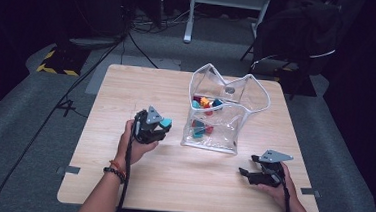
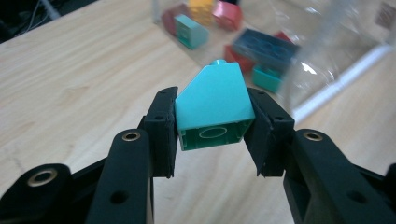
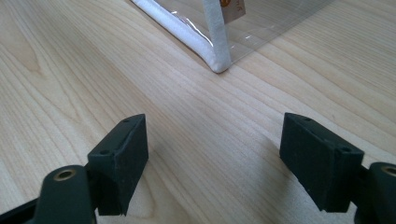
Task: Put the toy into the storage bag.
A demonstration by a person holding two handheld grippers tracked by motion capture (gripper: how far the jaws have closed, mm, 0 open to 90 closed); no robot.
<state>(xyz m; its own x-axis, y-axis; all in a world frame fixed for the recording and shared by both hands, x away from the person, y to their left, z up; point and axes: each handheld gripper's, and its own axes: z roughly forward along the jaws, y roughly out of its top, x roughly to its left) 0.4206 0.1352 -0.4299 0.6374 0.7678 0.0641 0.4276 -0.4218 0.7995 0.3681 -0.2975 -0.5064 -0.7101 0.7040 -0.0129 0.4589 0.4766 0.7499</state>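
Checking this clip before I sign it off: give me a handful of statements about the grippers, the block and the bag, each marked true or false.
1. The left gripper is shut on a teal block. True.
2. The right gripper holds a red block. False: its jaws stand apart over bare table, nothing between them.
3. The clear bag already has coloured blocks inside. True.
4. The clear bag lies flat and closed. False: it stands upright with its top open.
5. The teal block rests on the table. False: it is clamped between the left gripper's pads, above the wood.
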